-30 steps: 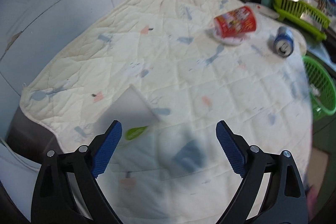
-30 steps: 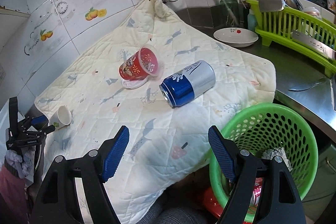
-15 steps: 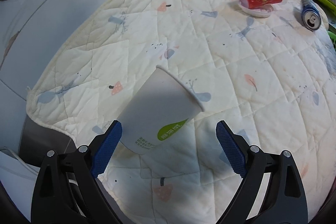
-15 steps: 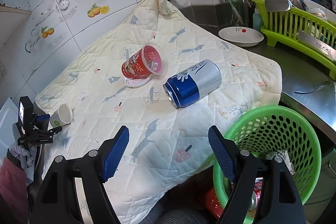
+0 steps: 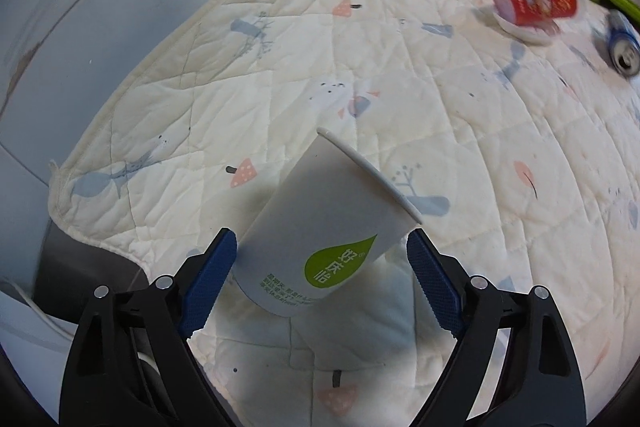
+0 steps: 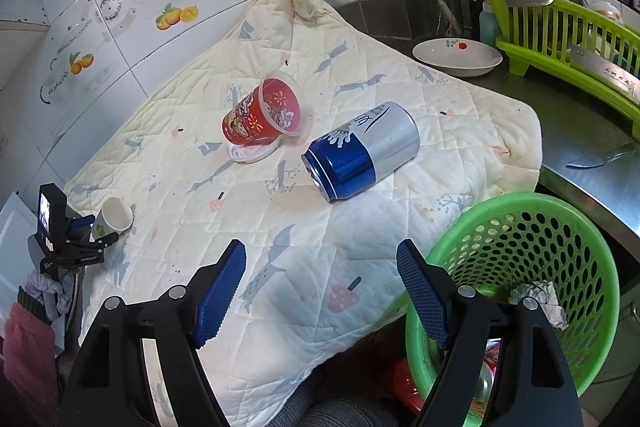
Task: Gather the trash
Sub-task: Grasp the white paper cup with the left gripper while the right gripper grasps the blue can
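Maybe the white paper cup [image 5: 324,231] gets squashed or rolls away, because it is thin and lies on its side on the quilt [image 5: 440,115]. The left gripper [image 5: 322,287] is closing around it, with its left pad almost touching. The right gripper [image 6: 320,291] is open and holds nothing, beside the green basket [image 6: 520,215].
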{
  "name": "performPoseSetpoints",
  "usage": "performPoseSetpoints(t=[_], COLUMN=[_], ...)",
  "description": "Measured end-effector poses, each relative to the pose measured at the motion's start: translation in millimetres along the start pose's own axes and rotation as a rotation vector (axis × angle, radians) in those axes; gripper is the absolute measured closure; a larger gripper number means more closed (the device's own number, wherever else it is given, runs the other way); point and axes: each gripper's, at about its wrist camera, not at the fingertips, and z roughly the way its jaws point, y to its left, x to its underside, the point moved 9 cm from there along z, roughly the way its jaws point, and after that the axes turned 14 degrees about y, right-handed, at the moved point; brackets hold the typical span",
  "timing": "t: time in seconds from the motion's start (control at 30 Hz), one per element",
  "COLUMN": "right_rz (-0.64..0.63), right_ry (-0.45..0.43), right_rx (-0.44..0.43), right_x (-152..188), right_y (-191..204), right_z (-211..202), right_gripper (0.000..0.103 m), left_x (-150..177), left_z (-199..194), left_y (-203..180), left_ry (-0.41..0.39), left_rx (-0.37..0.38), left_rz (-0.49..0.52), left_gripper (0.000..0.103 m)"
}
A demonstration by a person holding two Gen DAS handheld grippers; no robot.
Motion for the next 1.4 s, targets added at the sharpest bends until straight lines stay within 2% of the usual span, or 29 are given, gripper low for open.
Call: performPoseSetpoints(t=[0.17, 0.27, 0.43, 0.53, 0.63, 0.87, 0.93, 1.27, 1.4], right_rz=[0.002, 0.014, 0.085, 0.137, 0.192, 0.372, 0.428, 0.565, 0.594], right_ry=[0.013, 0.022, 0.048, 0.063, 0.067, 0.076, 0.082, 0.099, 0.109], right_rx=[-0.005, -0.01, -0.053, -0.076, -0.111, -0.22, -0.246, -0.263, -0.291], right_x=[-3, -5, -17, -29, -43, -78, -85, -100, -102], right_y=[1, -2, -13, -20, -27, -43, -49, -72, -75], right_z=[7, 13, 29, 39, 46, 71, 79, 114, 124], right_gripper=[0.028, 0.028, 0.028, 0.028, 0.028, 0.028, 0.028, 0.029, 0.029], left_x=[-6, -7, -9, -10, -13, -12, -11, -8, -10], left_z=[5, 10, 9, 8, 5, 5, 3, -3, -2], left_y=[3, 8, 7, 6, 7, 6, 8, -10, -11], left_ry=[-0.007, 0.006, -0.011, -0.018, -0.028, -0.028, -0.027, -0.026, -0.023], left_rx=[-0.012, -0.038, -0.054, -0.065, -0.035, 0.019, 0.064, 0.18, 0.182], left_rz=[-0.003, -0.006, -0.007, -0.008, -0.03, -0.063, -0.084, -0.069, -0.058], left_gripper=[0.021, 0.026, 0.029, 0.037, 0.043, 0.045, 0.046, 0.046, 0.045])
